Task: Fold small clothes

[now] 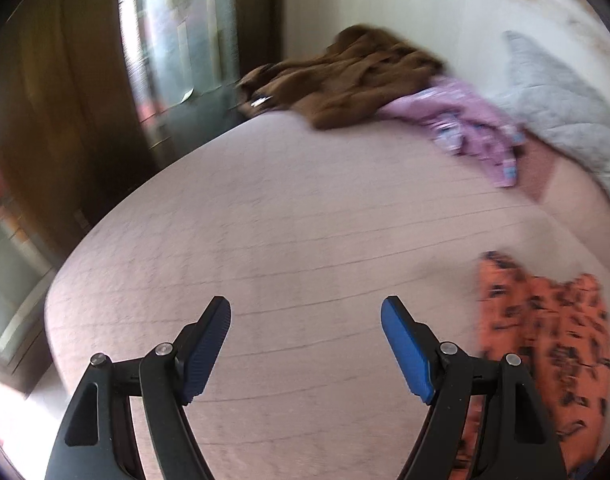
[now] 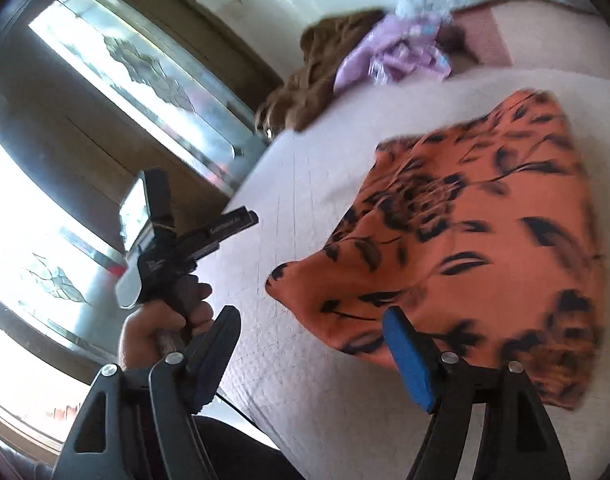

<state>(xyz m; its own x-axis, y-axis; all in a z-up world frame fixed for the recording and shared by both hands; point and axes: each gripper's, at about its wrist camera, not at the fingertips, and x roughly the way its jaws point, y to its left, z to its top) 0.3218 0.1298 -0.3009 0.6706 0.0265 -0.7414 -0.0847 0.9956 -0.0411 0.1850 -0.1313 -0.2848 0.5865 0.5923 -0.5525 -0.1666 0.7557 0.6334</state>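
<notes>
An orange garment with a dark leaf print [image 2: 473, 240] lies folded flat on the pale quilted bed [image 2: 297, 360]; the left wrist view shows it at the lower right [image 1: 545, 340]. My right gripper [image 2: 311, 354] hovers open just off its near edge, nothing between the blue pads. My left gripper [image 1: 305, 346] is open over bare quilt [image 1: 285, 220], left of the garment. In the right wrist view a hand [image 2: 161, 328] grips the handle of the left gripper beyond the bed's side.
A brown garment [image 1: 345, 80] and a crumpled lilac one [image 1: 469, 124] lie at the far end of the bed. A grey quilted pillow [image 1: 565, 108] leans at the far right. Wooden-framed glass doors [image 2: 137, 92] stand beside the bed.
</notes>
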